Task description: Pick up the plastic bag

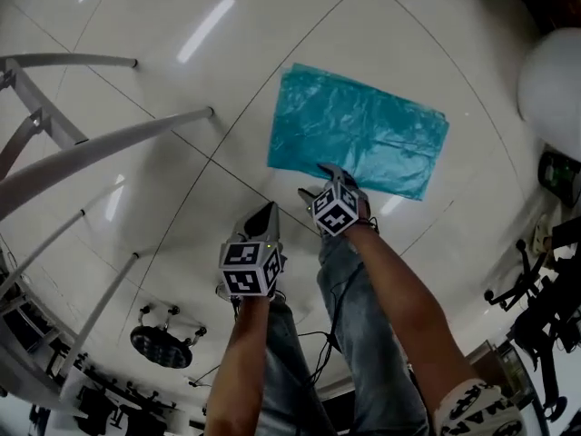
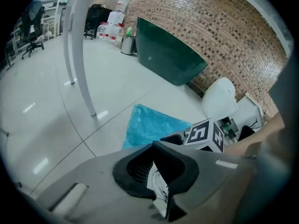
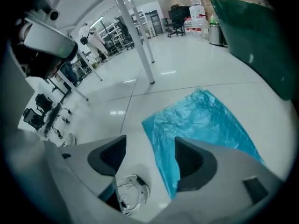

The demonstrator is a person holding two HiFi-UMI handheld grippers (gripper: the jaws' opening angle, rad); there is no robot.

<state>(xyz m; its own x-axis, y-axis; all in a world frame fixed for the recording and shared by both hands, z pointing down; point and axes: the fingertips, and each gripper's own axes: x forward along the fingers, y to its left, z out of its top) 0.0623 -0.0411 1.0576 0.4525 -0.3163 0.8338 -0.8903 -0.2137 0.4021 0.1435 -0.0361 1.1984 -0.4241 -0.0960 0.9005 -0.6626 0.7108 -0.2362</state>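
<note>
A teal plastic bag (image 1: 359, 139) lies flat on the white tiled floor. My right gripper (image 1: 320, 182) hovers at the bag's near edge, open, with nothing between its pads. In the right gripper view the bag (image 3: 201, 120) spreads out beyond the jaws, its near corner under the right-hand pad (image 3: 191, 160); the right gripper (image 3: 149, 157) stands wide. My left gripper (image 1: 263, 221) hangs to the left of the right one, short of the bag, jaws together and empty. In the left gripper view its pads (image 2: 156, 164) meet, and the bag (image 2: 149, 125) lies ahead.
Slanted metal table legs (image 1: 109, 143) stand to the left. A white rounded object (image 1: 554, 80) sits at the right edge, dark chairs (image 1: 536, 284) below it. A chair base (image 1: 162, 343) rests near my feet. A dark green panel (image 2: 168, 55) leans against the brick wall.
</note>
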